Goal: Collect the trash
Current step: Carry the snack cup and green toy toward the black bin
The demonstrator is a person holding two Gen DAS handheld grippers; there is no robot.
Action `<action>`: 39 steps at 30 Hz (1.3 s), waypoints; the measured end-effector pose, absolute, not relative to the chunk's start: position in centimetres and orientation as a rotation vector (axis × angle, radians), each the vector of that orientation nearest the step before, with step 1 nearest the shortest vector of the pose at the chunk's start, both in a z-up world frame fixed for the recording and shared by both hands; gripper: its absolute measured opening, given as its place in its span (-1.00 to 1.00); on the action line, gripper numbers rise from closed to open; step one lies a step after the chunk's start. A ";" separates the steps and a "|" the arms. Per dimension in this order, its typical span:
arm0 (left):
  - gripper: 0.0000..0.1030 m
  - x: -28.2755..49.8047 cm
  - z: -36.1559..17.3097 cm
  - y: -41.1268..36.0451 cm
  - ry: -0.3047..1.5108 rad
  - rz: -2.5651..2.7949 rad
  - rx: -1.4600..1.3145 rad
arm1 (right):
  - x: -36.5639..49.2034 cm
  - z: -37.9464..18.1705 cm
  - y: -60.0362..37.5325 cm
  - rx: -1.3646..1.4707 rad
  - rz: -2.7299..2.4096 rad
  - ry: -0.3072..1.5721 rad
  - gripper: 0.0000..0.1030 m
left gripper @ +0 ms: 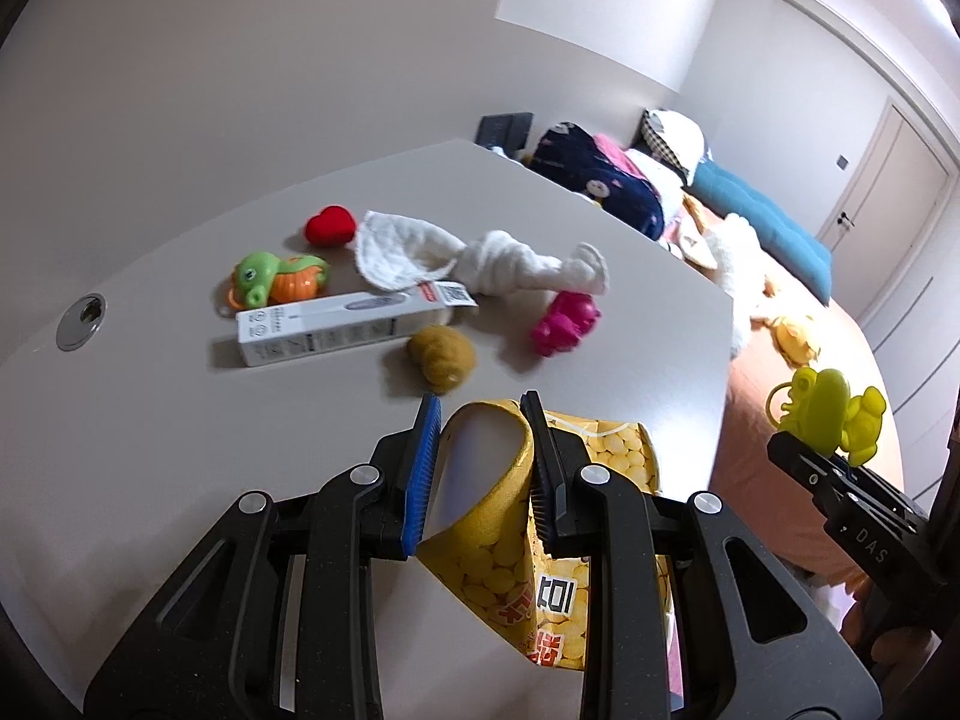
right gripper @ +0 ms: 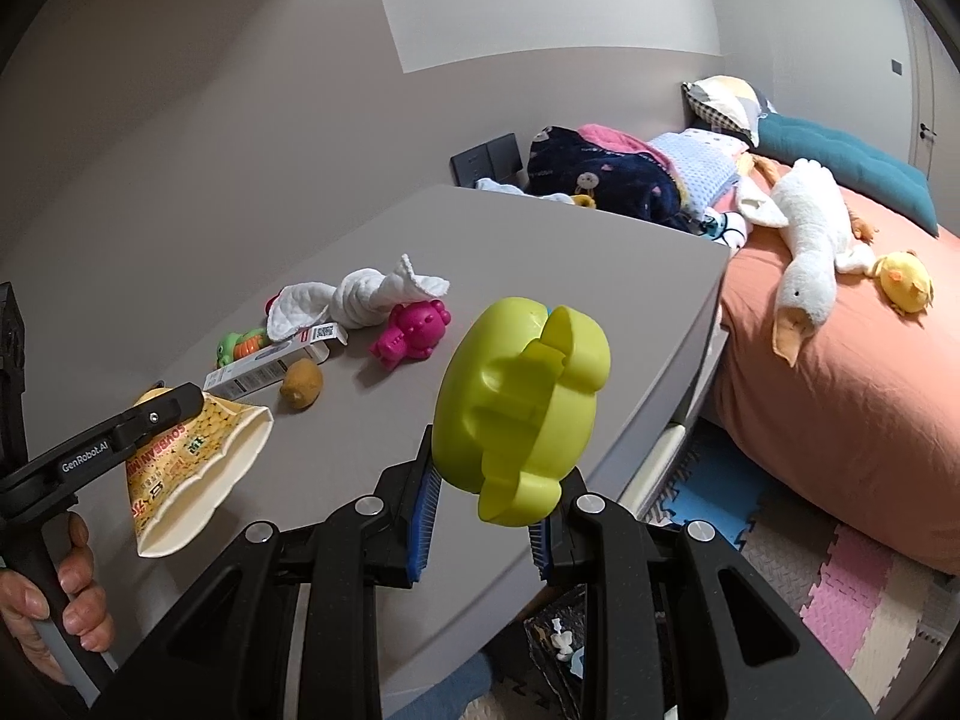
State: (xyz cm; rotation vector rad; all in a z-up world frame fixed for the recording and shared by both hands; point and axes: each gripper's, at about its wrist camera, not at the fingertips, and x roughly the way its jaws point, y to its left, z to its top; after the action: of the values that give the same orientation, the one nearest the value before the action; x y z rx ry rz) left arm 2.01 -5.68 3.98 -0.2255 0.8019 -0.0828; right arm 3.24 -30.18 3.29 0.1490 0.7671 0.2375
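Observation:
My left gripper [left gripper: 480,414] is shut on a crumpled yellow snack bag [left gripper: 498,552], held above the grey table [left gripper: 180,420]. The right wrist view shows that same bag [right gripper: 192,468] hanging from the left gripper [right gripper: 180,402] at the left. My right gripper [right gripper: 498,480] is shut on a yellow-green plastic toy [right gripper: 522,396] near the table's right edge. On the table lie a white carton [left gripper: 336,327], a twisted white cloth [left gripper: 480,264], a brown lump [left gripper: 443,357], a pink toy [left gripper: 567,324], a green-orange toy [left gripper: 279,282] and a red heart [left gripper: 329,226].
Right of the table stands a bed with an orange sheet [right gripper: 840,390], a plush goose [right gripper: 804,264] and piled clothes [right gripper: 606,180]. Coloured foam mats [right gripper: 840,588] cover the floor below. A person's hand [right gripper: 60,588] grips the left handle. A round cable hole [left gripper: 81,321] sits at the table's left.

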 end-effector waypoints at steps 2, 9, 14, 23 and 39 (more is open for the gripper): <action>-0.47 1.8 4.0 -6.3 0.803 -0.093 -0.216 | 2.7 3.3 -30.6 0.154 0.232 0.764 -0.47; -0.47 0.7 4.2 -9.1 0.804 -0.142 -0.176 | 0.7 3.5 -32.3 0.168 0.205 0.747 -0.47; -0.47 -0.1 4.0 -11.3 0.806 -0.187 -0.150 | -0.7 3.5 -33.7 0.176 0.179 0.740 -0.47; -0.47 -1.2 3.5 -15.0 0.821 -0.249 -0.113 | -2.6 3.1 -36.4 0.200 0.129 0.740 -0.47; -0.47 -1.9 2.8 -22.1 0.849 -0.378 -0.021 | -5.1 2.6 -42.1 0.263 0.008 0.734 -0.47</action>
State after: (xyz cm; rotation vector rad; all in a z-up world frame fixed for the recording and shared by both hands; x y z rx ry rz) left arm -1.94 -22.09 2.79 -0.0213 0.8486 -0.3784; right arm -5.09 -42.14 2.63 0.2629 0.7341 0.0077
